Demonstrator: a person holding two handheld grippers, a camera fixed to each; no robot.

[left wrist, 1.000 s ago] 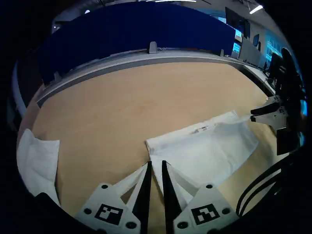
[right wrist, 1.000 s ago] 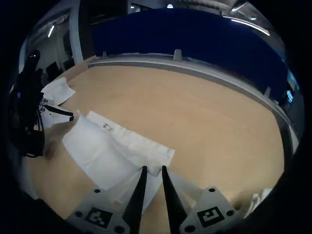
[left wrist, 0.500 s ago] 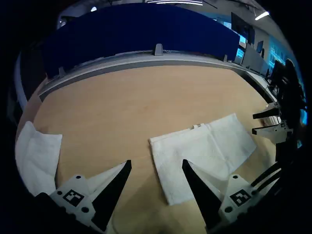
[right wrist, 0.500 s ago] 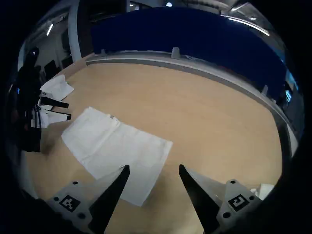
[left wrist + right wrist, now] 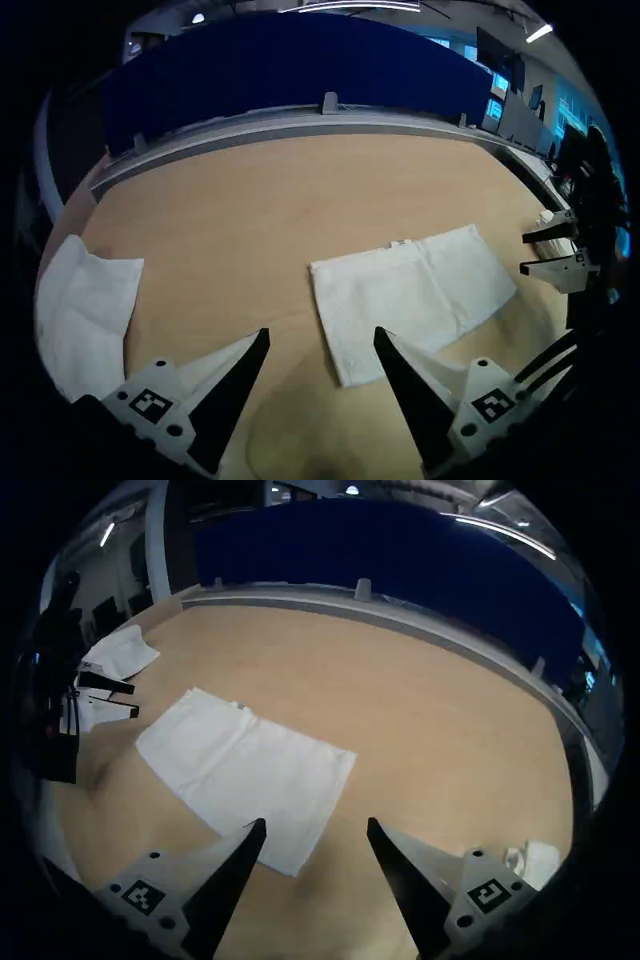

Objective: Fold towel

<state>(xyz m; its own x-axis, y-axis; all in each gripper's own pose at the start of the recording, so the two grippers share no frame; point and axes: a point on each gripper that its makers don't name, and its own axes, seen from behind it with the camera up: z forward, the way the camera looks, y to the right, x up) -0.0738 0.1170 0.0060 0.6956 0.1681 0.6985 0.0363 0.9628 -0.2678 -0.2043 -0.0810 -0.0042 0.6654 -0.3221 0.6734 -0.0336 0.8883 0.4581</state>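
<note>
Towel point(image 5: 416, 298) lying flat on the table point(image 5: 272, 200), its long axis spanning from the left gripper point(image 5: 320, 331) to the right gripper point(image 5: 314, 822), both wide open, empty, each near one short end.

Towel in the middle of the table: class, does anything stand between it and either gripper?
Nothing visible does. The towel lies flat on bare table, right ahead of the open left gripper and right gripper.
</note>
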